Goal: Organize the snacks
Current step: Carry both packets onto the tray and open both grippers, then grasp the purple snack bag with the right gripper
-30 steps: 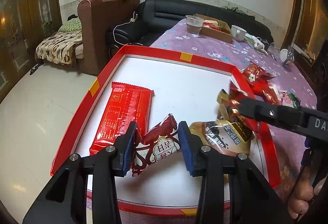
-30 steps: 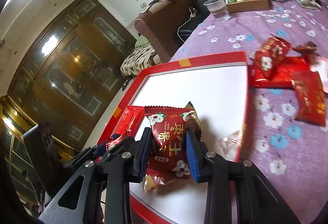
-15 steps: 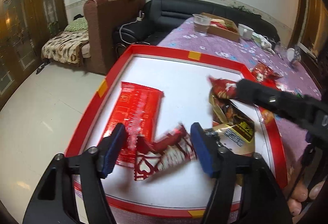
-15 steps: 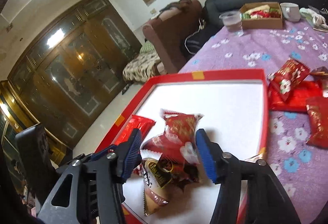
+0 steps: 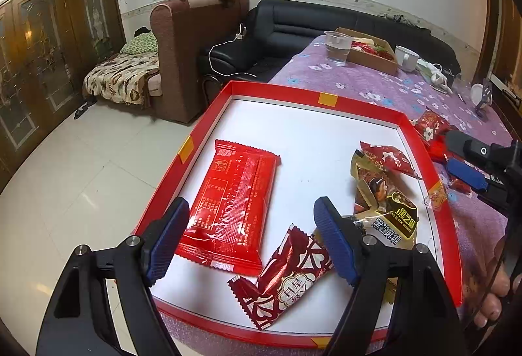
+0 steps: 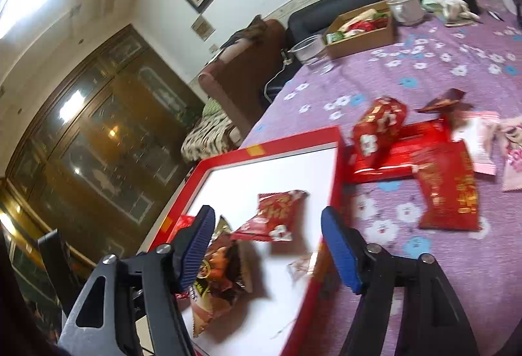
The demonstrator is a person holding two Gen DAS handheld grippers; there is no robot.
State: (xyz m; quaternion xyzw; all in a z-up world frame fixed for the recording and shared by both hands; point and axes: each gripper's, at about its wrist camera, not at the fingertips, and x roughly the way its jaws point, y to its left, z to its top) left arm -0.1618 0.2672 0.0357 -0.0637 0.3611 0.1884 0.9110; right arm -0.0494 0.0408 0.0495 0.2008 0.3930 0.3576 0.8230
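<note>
Your left tongs (image 5: 251,240) were spread wide apart w/ nothing between the pads, hanging over the near end of the red tray (image 5: 326,98). Just under them a dark-red heart-print snack (image 5: 284,281) lay flat, one end close to the tray's near rim. Beside it, to the left, the big red pack (image 5: 235,202) lay flat w/ a narrow strip of white floor between it and the left rim.

On the right side of the tray a pile: the gold/black sesame pack (image 5: 388,219) w/ a small red flower-print pack (image 5: 388,157) resting tilted on top, both close to the right rim.

Your right tongs (image 6: 267,245) were also apart, holding nothing, sitting above the tray's right rim; the one blue pad was over the white floor, the other over the purple tabletop (image 6: 424,62). View blurred there.

Mid and far part of the tray floor was bare white — most open room there.

Past the right rim, loose on the tabletop: a red flower-print packet (image 6: 378,127) on a flat red pack (image 6: 401,154), another red pack (image 6: 450,189), and pink/white packets (image 6: 483,140) near the picture's edge.

Farther back: a clear cup (image 5: 337,48), a cardboard box (image 5: 372,52), a white mug (image 5: 406,57).
</note>
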